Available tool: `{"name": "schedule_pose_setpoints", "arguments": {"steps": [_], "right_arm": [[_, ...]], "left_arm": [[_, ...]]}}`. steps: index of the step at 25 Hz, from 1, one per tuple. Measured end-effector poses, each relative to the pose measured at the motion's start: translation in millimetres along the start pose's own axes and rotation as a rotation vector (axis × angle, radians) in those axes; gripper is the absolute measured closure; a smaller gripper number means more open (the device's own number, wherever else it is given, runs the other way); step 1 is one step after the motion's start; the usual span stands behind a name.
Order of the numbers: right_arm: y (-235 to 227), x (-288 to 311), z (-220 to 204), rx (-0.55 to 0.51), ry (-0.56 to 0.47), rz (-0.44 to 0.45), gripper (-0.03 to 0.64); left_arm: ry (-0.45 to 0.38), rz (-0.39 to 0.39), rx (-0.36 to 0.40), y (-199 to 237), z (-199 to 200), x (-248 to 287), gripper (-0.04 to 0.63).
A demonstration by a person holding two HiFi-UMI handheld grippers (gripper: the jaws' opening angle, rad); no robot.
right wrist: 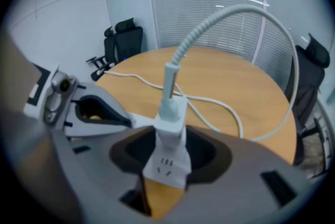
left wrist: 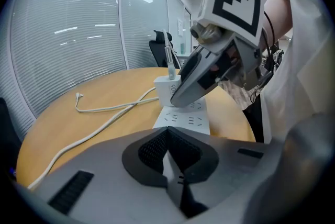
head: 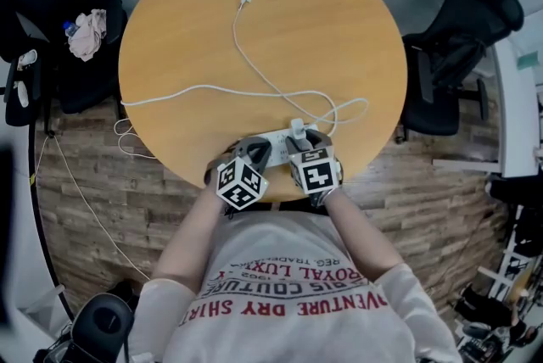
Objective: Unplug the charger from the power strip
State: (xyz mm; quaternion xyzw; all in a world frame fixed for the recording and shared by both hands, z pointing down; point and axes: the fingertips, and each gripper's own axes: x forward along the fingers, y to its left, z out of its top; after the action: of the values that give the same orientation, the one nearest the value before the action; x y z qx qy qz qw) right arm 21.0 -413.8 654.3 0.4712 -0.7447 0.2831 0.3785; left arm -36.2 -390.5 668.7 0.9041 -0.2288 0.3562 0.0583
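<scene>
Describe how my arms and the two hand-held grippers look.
The left hand-held gripper and right hand-held gripper are both grey, with broad rounded jaws lined with dark ribbed pads. Each carries a white marker cube printed with black square markers. You wear a white short-sleeved T-shirt with red and black lettering. Your forearms are bare.

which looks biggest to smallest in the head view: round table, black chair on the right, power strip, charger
1. round table, by far
2. black chair
3. power strip and charger: too close to rank, since only part of the strip shows
</scene>
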Motion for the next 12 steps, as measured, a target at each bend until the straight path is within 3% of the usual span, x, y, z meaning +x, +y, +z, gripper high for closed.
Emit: {"name": "schedule_pose_setpoints", "arguments": {"steps": [6, 12], "right_arm": [[-7.4, 16.0, 1.0, 0.073, 0.011, -0.027, 0.44], [-2.9, 11.0, 1.7, 0.06, 0.029, -0.044, 0.453]], "left_arm": [[0.005, -0.001, -0.009, -0.2, 0.0, 1.9, 0.562], [-0.005, -0.002, -0.01, 0.7, -1.6, -0.6, 0.563]]}}
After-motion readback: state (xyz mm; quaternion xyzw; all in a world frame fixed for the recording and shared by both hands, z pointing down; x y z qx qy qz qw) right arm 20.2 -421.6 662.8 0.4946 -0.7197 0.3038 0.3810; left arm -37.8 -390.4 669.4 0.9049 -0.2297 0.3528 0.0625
